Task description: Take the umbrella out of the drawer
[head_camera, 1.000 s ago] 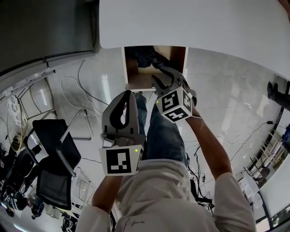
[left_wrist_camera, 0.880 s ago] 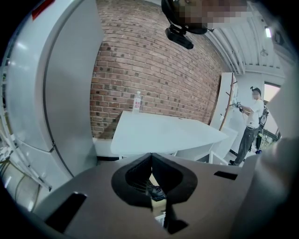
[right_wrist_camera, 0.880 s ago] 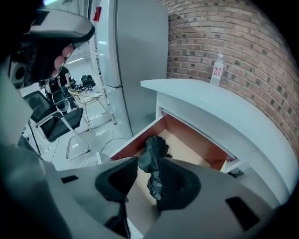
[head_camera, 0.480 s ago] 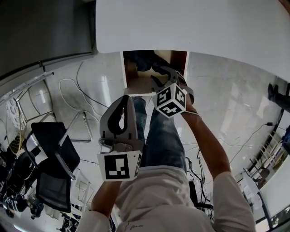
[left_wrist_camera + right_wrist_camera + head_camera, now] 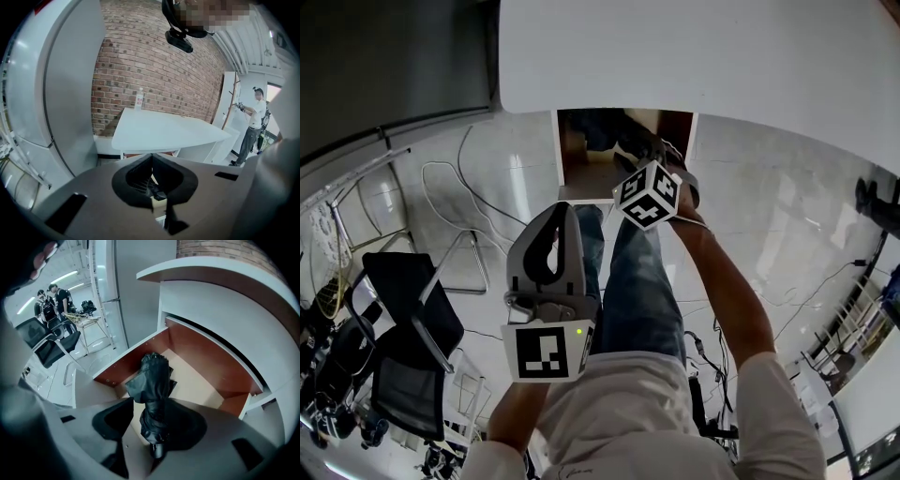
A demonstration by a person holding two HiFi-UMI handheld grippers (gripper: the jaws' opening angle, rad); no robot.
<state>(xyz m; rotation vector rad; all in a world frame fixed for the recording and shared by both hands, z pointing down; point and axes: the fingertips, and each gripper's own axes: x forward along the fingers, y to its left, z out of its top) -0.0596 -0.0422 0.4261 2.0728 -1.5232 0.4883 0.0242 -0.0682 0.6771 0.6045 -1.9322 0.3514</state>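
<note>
head view, right gripper [image 5: 637,155] down in the open drawer [image 5: 581,193], left gripper [image 5: 564,211] nearer, outside it, left gripper view, jaws pressed together, right gripper view, jaws spread and just been opening, umbrella [image 5: 152,394] between them, lying in drawer

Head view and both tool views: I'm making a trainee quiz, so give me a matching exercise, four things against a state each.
1 umbrella
2 drawer
3 left tool
4 right tool

A pulled open under the white desk
B jaws together, empty
C black, folded
D jaws apart around the umbrella

Pairs: 1-C, 2-A, 3-B, 4-D. The right tool's jaws have just been opening, umbrella between them.
</note>
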